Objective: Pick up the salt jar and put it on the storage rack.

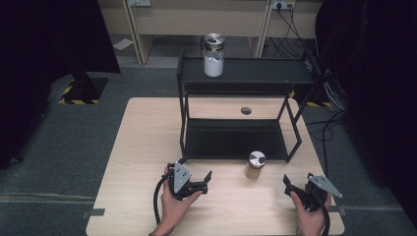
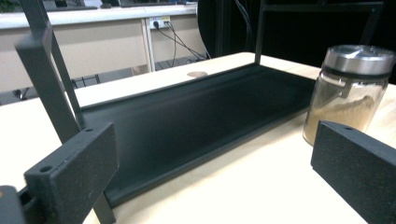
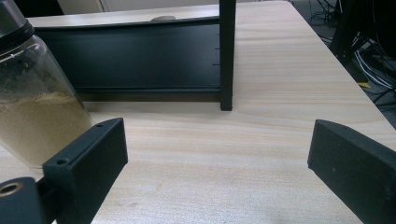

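Glass jar (image 1: 255, 165), steel lid, tan powder about half full, upright on bench (image 1: 142, 137) just in front of black rack (image 1: 236, 139). Left gripper (image 1: 205, 180) at jar's 8 o'clock, jaws wide apart, holding nothing. Right gripper (image 1: 287, 182) at 4 o'clock, wide apart, empty. No readable labels.

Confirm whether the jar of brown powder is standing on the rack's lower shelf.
No, the jar of brown powder stands on the table, just in front of the lower shelf.
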